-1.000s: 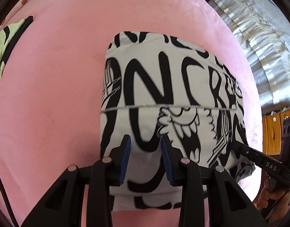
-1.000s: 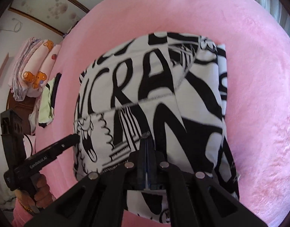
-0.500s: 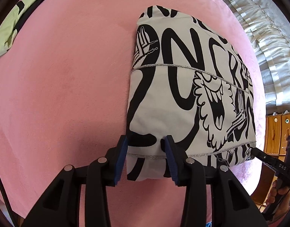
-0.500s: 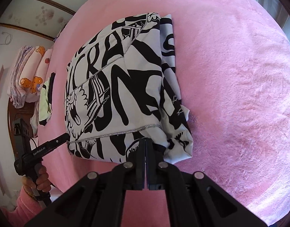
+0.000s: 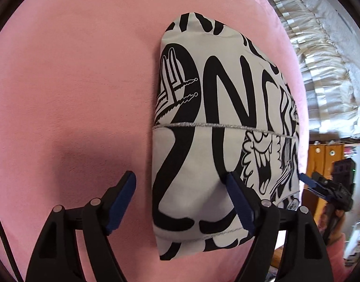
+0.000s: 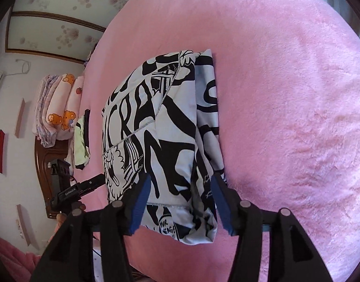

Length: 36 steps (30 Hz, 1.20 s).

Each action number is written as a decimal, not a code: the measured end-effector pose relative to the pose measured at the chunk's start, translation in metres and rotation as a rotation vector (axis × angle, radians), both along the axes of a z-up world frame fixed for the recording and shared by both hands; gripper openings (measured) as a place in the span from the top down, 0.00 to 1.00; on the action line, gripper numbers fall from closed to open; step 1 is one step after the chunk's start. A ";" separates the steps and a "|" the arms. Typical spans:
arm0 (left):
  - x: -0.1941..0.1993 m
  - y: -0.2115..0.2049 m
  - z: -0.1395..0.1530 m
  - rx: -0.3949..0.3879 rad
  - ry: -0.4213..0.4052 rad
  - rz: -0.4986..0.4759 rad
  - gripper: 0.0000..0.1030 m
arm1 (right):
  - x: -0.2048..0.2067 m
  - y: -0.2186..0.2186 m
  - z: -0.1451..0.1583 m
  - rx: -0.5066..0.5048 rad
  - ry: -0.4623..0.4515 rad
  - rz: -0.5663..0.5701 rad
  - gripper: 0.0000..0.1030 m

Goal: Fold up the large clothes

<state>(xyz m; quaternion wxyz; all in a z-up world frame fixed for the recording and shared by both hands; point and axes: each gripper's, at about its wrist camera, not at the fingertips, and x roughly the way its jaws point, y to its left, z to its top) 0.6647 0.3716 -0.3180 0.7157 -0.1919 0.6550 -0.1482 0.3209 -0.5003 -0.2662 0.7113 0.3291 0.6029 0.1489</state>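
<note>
A white garment with black graffiti print (image 5: pixel 217 141) (image 6: pixel 161 129) lies folded into a compact rectangle on the pink bed cover (image 5: pixel 74 94). My left gripper (image 5: pixel 180 199) hovers over the garment's near left corner. Its jaws are opening: the cloth lies between the blue pads, and neither pad presses on it. My right gripper (image 6: pixel 180 202) stands over the near right corner. Its jaws are opening too, with the folded edge loose between them. Each gripper also shows in the other's view, the right gripper (image 5: pixel 321 185) at the right edge and the left gripper (image 6: pixel 86 185) at the left.
A green and black garment (image 6: pixel 80 141) lies near the bed's far side beside stacked printed bedding (image 6: pixel 57 108) and a dark wooden headboard (image 6: pixel 42 164). White ruffled fabric (image 5: pixel 321 58) and wooden cabinets (image 5: pixel 325 155) stand beyond the bed. The pink cover (image 6: pixel 285 117) stretches wide on the right.
Both grippers carried the garment's near edge over and laid it down, then let go: the right went from shut to open and the left spread wide. The garment lies flatter.
</note>
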 end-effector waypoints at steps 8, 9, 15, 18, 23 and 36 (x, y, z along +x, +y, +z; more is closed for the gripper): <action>0.021 -0.007 -0.032 -0.152 0.073 0.041 0.15 | 0.031 -0.003 -0.048 0.035 0.070 0.106 0.32; 0.021 -0.013 -0.036 -0.153 0.082 0.035 0.14 | 0.033 -0.005 -0.053 0.059 0.076 0.100 0.29; 0.028 -0.035 -0.048 -0.142 0.117 -0.012 0.02 | 0.047 -0.005 -0.077 0.176 0.106 0.111 0.23; 0.035 -0.044 -0.051 -0.134 0.124 -0.035 0.00 | 0.055 -0.002 -0.085 0.225 0.114 0.124 0.23; 0.041 -0.049 -0.054 -0.148 0.116 -0.054 0.00 | 0.065 0.010 -0.092 0.263 0.117 0.169 0.21; 0.037 -0.057 -0.053 -0.118 0.062 -0.044 0.01 | 0.072 0.025 -0.099 0.279 0.082 0.215 0.31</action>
